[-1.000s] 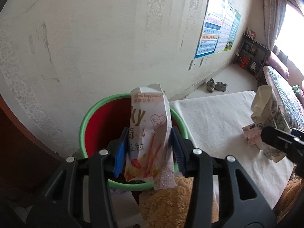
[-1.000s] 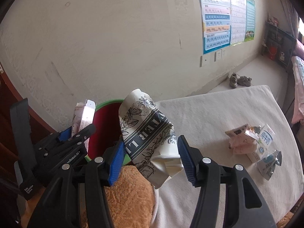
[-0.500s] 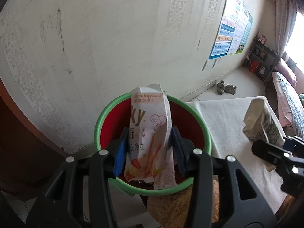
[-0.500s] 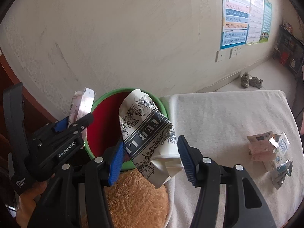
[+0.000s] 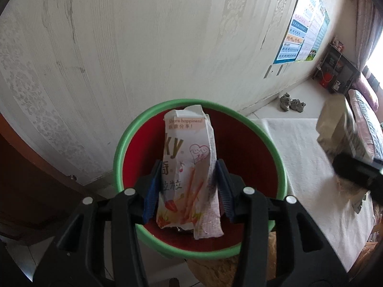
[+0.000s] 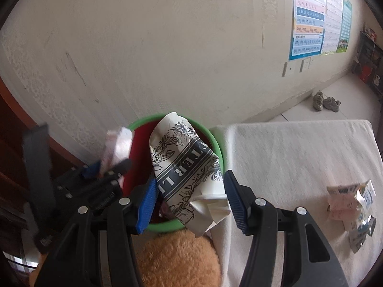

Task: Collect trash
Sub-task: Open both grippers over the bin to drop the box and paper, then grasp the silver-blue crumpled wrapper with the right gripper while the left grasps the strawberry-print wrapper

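Wallpaper [image 5: 143, 47], pale and scuffed, backs the scene, with charts [image 6: 308, 19] pinned at 1 o'clock in the right wrist view and a pair of shoes [image 6: 325, 101] on the floor at 2 o'clock. A white-covered table [image 6: 299, 162] fills the right side; a small heap of wrappers [image 6: 352, 208] lies on it at 4 o'clock, well apart from the bin. The red bin with a green rim [image 5: 198, 251] stands against the table's left edge, and a tan furry object [image 6: 179, 260] sits just below it at 6 o'clock, partly hidden by gripper frames. The left gripper [image 5: 186, 189] points steeply down over the bin's mouth, its blue pads at either edge of a pink snack wrapper [image 5: 189, 167] held upright above the red interior; its jaws have just been opening slightly, yet the wrapper has not dropped. The right gripper [image 6: 189, 203] tilts down likewise at the bin's right rim, pads pressed on a crumpled black-and-white printed paper bag [image 6: 184, 169], whose upper part leans over the bin. Each gripper appears blurred in the other's view.
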Demonstrator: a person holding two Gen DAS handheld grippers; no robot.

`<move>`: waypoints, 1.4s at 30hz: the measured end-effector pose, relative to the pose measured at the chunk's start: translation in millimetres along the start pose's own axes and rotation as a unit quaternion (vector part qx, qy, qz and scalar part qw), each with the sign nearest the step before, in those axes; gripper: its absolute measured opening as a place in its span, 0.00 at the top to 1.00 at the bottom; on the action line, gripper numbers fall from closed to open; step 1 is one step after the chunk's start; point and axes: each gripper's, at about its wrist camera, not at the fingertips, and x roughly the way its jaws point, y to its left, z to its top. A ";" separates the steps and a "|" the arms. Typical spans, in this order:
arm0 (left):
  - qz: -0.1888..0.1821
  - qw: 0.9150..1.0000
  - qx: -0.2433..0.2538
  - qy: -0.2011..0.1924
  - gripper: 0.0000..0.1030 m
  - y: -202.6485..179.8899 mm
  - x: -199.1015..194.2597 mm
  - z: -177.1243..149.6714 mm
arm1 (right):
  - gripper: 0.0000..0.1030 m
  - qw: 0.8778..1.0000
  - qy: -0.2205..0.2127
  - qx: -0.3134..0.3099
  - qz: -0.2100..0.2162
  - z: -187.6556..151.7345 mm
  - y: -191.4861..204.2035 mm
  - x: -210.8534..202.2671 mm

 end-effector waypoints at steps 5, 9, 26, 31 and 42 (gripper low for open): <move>0.009 1.000 -0.007 0.001 0.34 3.6 2.3 -2.8 | 0.37 1.000 -0.020 -0.016 0.005 8.6 7.7 -4.1; 0.010 1.000 -0.006 0.006 0.34 4.1 0.2 -10.4 | 0.37 1.000 -0.021 -0.009 -0.001 -6.7 -1.1 -13.6; -0.023 0.998 0.049 0.020 0.34 -58.1 -20.9 -36.1 | 0.35 0.949 -0.001 0.223 -0.221 -140.0 -254.2 -96.4; -0.046 0.995 0.089 0.028 0.34 -103.2 -29.4 -46.0 | 0.35 0.926 0.013 0.296 -0.235 -155.8 -321.6 -89.2; -0.157 0.978 0.126 0.061 0.34 -239.0 -22.5 -47.4 | 0.61 0.914 0.003 0.382 -0.138 -173.9 -350.1 -82.7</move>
